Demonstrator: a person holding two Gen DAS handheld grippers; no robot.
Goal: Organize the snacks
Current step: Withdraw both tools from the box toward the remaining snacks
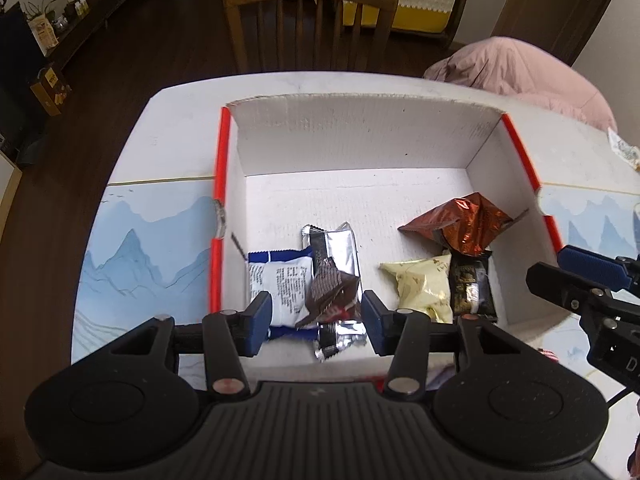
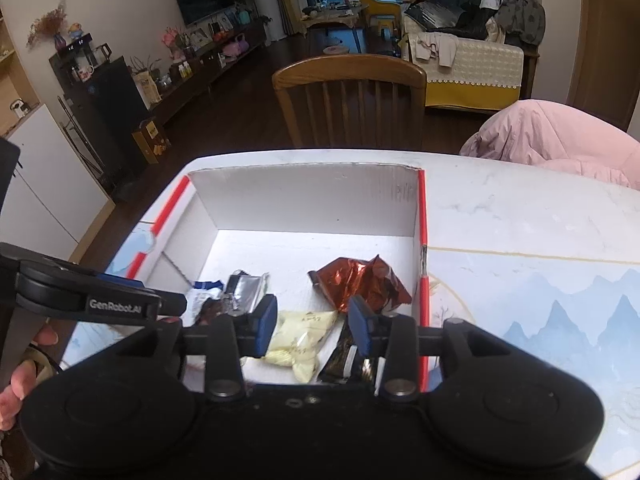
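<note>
A white cardboard box with red edges [image 1: 360, 140] [image 2: 304, 200] sits on the table and holds several snacks. In the left wrist view lie a white-and-blue packet [image 1: 280, 284], a silver-and-brown wrapper [image 1: 334, 276], a pale yellow packet [image 1: 424, 284], a black packet [image 1: 470, 284] and a crumpled copper bag [image 1: 464, 224]. My left gripper [image 1: 316, 320] is open above the brown wrapper, holding nothing. My right gripper [image 2: 312, 326] is open above the yellow packet [image 2: 304, 334], next to the copper bag [image 2: 360, 284] and black packet [image 2: 344, 354]. It also shows at the left wrist view's right edge [image 1: 580, 280].
A wooden chair [image 1: 310, 20] stands behind the table. A pink cloth heap [image 1: 520, 68] lies at the table's far right. A small packet [image 1: 622, 148] rests on the table's right edge. The table has a blue mountain print [image 2: 560, 320].
</note>
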